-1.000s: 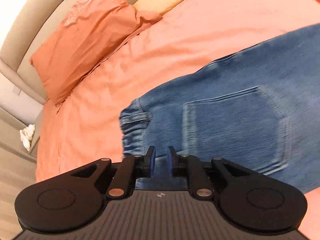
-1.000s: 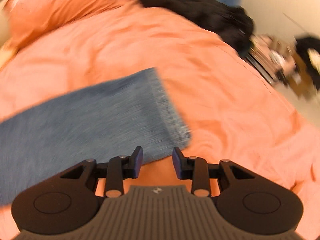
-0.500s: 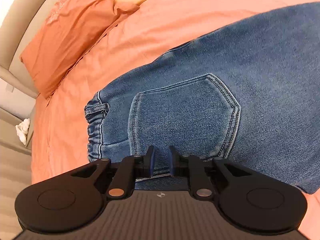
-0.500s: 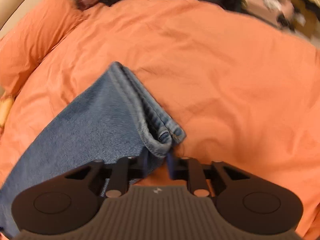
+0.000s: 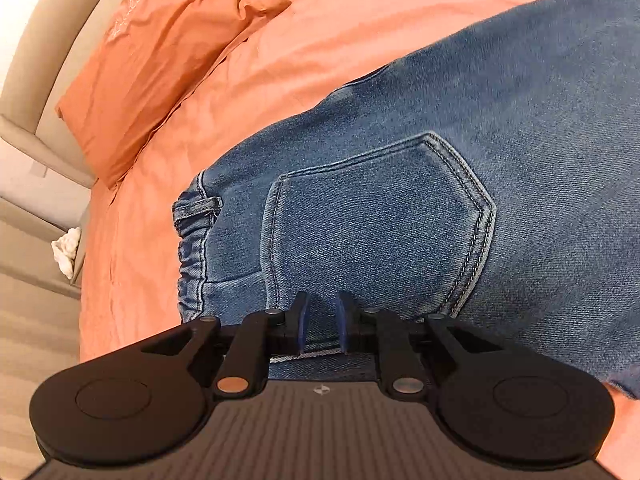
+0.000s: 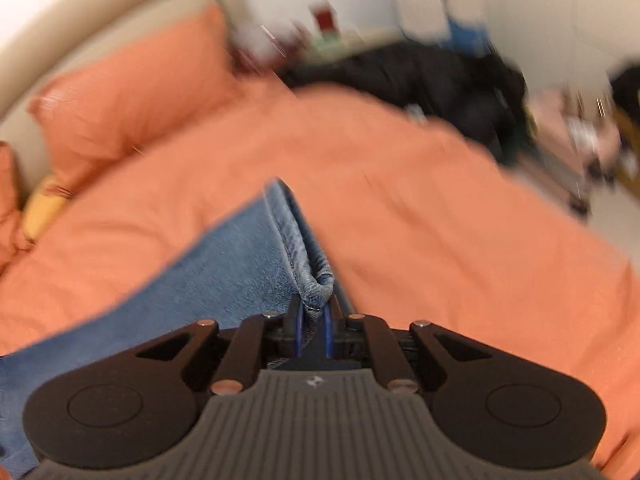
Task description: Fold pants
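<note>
Blue jeans lie flat on an orange bed, back pocket up, waistband to the left. My left gripper hovers low over the seat just below the pocket, jaws narrowly apart with nothing between them. In the right wrist view, my right gripper is shut on the hem of the jeans leg and holds it lifted off the bed. The leg trails away to the left. This view is blurred by motion.
The orange bedcover surrounds the jeans. Orange pillows lie against a beige headboard. Dark clothing is piled at the bed's far edge, with clutter beyond on the floor.
My right gripper closed on the leg hem and lifted it, swinging upward. My left gripper moved in over the jeans' seat near the pocket and stayed slightly apart.
</note>
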`<state>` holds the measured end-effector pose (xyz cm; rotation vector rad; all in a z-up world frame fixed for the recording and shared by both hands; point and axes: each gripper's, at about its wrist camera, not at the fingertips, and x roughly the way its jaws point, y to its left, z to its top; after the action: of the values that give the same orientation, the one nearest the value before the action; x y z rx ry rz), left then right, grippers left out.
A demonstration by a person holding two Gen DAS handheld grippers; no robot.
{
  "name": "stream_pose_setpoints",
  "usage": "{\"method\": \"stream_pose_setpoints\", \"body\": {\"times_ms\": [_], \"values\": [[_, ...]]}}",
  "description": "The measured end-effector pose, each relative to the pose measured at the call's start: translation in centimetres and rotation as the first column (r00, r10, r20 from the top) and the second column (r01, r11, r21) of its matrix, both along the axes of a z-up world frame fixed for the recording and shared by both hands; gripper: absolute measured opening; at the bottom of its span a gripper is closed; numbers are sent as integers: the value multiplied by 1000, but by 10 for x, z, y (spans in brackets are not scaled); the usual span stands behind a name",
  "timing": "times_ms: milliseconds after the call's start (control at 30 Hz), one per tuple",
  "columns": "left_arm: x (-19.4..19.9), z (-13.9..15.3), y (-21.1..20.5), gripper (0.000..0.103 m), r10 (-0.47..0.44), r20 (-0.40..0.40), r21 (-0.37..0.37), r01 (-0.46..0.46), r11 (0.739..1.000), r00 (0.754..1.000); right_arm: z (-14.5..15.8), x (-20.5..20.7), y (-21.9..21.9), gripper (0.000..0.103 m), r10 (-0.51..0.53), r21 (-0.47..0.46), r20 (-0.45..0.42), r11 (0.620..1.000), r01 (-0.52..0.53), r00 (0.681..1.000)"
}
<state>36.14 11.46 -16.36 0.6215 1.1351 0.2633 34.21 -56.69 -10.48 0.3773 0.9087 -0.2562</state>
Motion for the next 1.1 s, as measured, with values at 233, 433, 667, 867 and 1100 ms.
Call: {"method": "stream_pose_setpoints", "body": {"times_ms": [233, 433, 667, 867, 1100], "values": [[0, -3, 1, 20, -16, -8, 10, 16, 1000, 1000, -42, -3, -4, 4, -35, 11, -83, 999, 36, 996], [-1, -5, -2, 20, -33, -5, 31, 34, 999, 999, -56, 2, -1, 4, -62, 7, -151, 998, 64, 987], [-11, 14, -11, 25, -60, 47, -26, 61, 998, 997, -44, -12, -2, 24, -51, -13, -112, 999, 50, 992], [-20, 29, -50, 25, -182, 50, -106, 187, 977, 982, -43, -24, -24, 37, -69, 144, -119, 986, 86, 990], [-10, 25, -127, 25, -334, 52, -198, 338, 920, 941, -75, -21, -32, 36, -124, 287, -115, 946, 152, 986]]}}
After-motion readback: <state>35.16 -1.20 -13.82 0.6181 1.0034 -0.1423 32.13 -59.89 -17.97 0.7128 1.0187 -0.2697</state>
